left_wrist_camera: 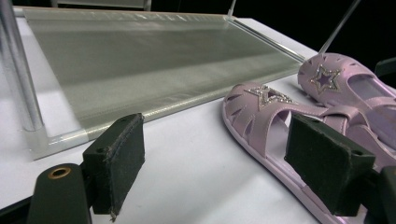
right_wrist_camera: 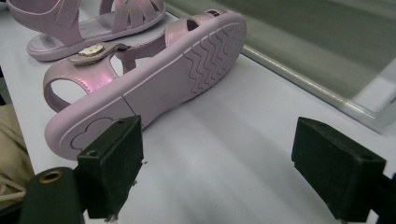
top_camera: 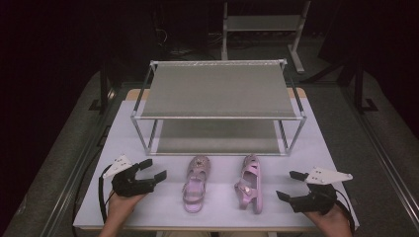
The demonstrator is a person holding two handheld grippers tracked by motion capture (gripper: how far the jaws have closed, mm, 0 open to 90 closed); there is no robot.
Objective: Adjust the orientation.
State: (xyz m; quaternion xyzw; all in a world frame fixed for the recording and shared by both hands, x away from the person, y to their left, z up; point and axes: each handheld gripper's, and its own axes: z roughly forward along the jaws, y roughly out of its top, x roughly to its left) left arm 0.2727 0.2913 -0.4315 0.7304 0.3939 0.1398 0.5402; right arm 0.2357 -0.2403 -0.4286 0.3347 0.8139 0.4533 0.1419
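Two pink sandals lie on the white table (top_camera: pixel 123 138) in front of a metal two-shelf rack (top_camera: pixel 217 117). The left sandal (top_camera: pixel 194 183) stands on its sole; the right sandal (top_camera: pixel 250 182) lies on its side. My left gripper (top_camera: pixel 154 169) rests open left of the left sandal, held by a hand. In the left gripper view the gripper (left_wrist_camera: pixel 219 163) is open with bare table between the pads, the star-decorated left sandal (left_wrist_camera: pixel 261 116) by the right pad. My right gripper (top_camera: pixel 288 185) is open right of the tipped sandal, whose sole (right_wrist_camera: pixel 154 88) faces it.
The rack's lower shelf (top_camera: pixel 217 138) sits just behind the sandals' toes and its top shelf (top_camera: pixel 217 89) above. The rack's corner post (left_wrist_camera: pixel 18 70) stands near the left gripper. The second sandal (left_wrist_camera: pixel 336 79) lies beyond the first. The table's front edge runs close under both hands.
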